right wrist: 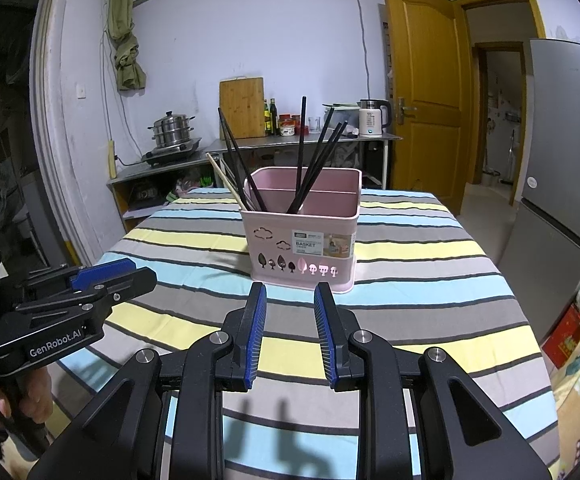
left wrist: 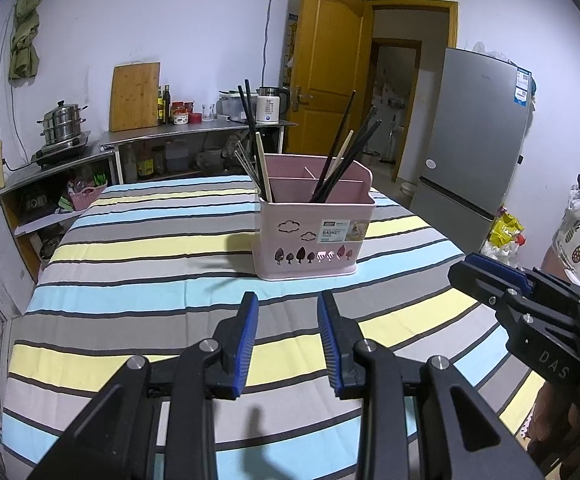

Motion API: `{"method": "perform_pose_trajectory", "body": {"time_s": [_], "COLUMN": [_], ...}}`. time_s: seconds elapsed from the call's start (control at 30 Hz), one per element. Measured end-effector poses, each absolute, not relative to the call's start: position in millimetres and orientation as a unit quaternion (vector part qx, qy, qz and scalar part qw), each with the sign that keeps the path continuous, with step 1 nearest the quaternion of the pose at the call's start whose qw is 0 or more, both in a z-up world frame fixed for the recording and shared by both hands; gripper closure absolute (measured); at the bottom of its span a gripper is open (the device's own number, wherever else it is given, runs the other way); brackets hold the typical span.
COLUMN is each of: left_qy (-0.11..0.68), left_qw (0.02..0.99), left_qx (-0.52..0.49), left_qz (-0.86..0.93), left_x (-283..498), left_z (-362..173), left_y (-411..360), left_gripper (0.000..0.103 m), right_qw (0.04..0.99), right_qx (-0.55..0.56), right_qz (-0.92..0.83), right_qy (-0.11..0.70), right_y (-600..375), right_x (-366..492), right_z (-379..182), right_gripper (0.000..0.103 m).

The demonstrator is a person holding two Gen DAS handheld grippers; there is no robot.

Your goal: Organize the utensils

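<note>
A pink utensil basket [left wrist: 310, 232] [right wrist: 302, 240] with inner dividers stands on the striped tablecloth [left wrist: 149, 248] [right wrist: 410, 256]. Several black chopsticks [left wrist: 342, 152] [right wrist: 316, 156] and a pale wooden one [left wrist: 263, 168] [right wrist: 225, 178] lean out of it. My left gripper [left wrist: 287, 304] hovers just in front of the basket, open, nothing between its blue pads. My right gripper [right wrist: 290, 294] also sits in front of the basket, open and empty. Each gripper shows in the other's view: the right gripper [left wrist: 474, 266] at the right edge, the left gripper [right wrist: 137, 270] at the left, held by a hand [right wrist: 29, 396].
Behind the table run steel counters with a steamer pot [left wrist: 62, 120], a cutting board [left wrist: 134, 96], bottles and a kettle [left wrist: 271, 106]. A yellow door [left wrist: 330, 80] stands ajar at the back. A grey fridge [left wrist: 478, 132] and bags [left wrist: 506, 232] stand to the right.
</note>
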State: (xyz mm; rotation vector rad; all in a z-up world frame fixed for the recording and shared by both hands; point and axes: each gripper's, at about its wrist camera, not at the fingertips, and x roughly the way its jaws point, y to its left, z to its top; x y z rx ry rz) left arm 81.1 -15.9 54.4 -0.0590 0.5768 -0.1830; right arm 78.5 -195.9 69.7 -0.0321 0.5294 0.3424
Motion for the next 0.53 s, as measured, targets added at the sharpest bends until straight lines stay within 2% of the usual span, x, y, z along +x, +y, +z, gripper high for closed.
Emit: {"method": "perform_pose_trajectory", "body": {"time_s": [0.53], "left_qy": [0.284], "left_qw": [0.954], "left_qx": [-0.029], "left_qz": [-0.091], "left_x": [78.8], "left_z": [53.0], "left_y": [-16.7], "left_gripper": [0.071], "right_qw": [0.95], "right_qx": [-0.015], "right_qz": [0.168], "right_qy": [0.261], "right_y": [-196.7], "right_x": [79.6], "right_z": [70.2], "right_gripper": [0.078]}}
